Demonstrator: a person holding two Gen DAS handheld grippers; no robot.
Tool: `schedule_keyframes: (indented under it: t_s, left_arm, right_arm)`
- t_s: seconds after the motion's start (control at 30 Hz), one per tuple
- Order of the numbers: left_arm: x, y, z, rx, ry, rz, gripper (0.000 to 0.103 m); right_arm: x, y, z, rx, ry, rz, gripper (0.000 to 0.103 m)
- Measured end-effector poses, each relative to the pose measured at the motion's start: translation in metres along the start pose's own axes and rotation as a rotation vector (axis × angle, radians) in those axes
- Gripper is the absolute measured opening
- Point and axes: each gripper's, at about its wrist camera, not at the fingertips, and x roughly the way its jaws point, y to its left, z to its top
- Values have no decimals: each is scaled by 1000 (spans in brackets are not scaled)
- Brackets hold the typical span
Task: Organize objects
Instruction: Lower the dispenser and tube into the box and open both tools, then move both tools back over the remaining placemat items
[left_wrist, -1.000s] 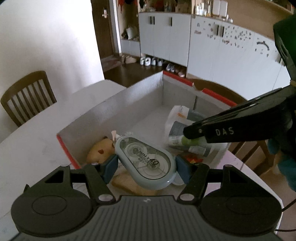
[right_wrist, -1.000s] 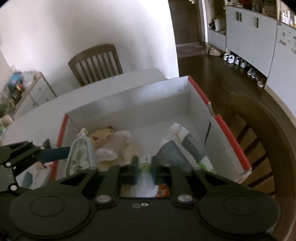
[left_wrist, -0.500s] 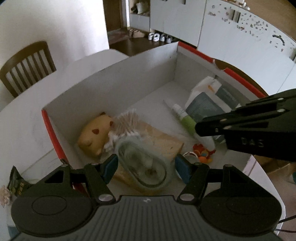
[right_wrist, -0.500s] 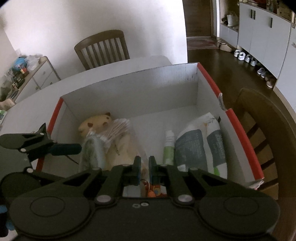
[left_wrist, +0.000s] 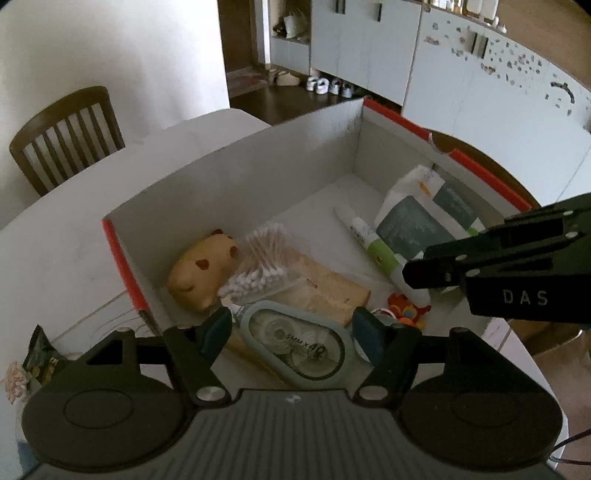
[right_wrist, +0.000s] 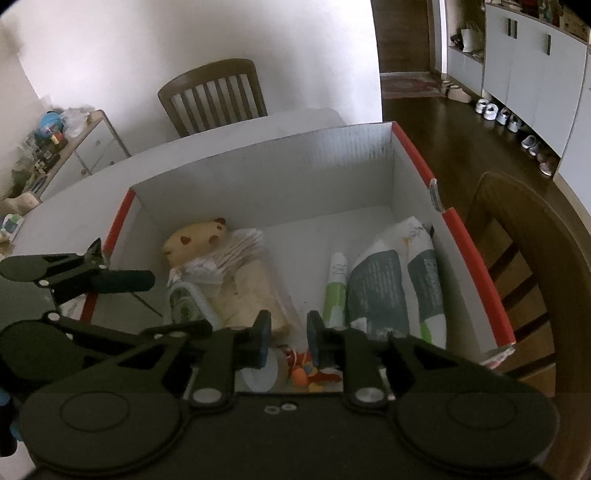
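Cardboard box (left_wrist: 236, 177) | tape dispenser (left_wrist: 295, 341) half-hidden | orange toy (right_wrist: 306, 373) unclear

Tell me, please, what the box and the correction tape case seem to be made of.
The box looks like corrugated cardboard: matte white walls with fine vertical ribbing and thin red outer edges. The correction tape case looks like hard plastic, a glossy clear window in a pale blue-grey frame; the reels inside show through it, and light glints on its surface.

matt cardboard box (left_wrist: 236, 177), glossy clear plastic tape dispenser (left_wrist: 295, 341), soft plush toy (left_wrist: 201, 271), and a wooden chair (left_wrist: 62, 136) behind
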Motion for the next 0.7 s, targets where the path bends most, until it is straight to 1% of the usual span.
schedule_keyframes:
  t_s: [0.13, 0.3, 0.43, 0.63, 0.7]
  left_arm:
    - [-16, 3, -2, -33, -18, 3, 71]
    - [-40, 5, -7, -60, -57, 14, 71]
    - [-62, 7, -11, -83, -93, 6, 71]
    - [-94, 12, -18, -84, -145, 11, 71]
    - [-104, 15, -21, -83, -165, 16, 71]
  right_arm:
    - [-12, 4, -2, -23, -19, 13, 22]
    - [-31, 13, -2, -60, -59, 22, 25]
    - [-45, 24, -3, -90, -92, 31, 26]
    - [-63, 41, -5, -112, -128, 39, 29]
    - [-67, 47, -6, -107, -139, 43, 33]
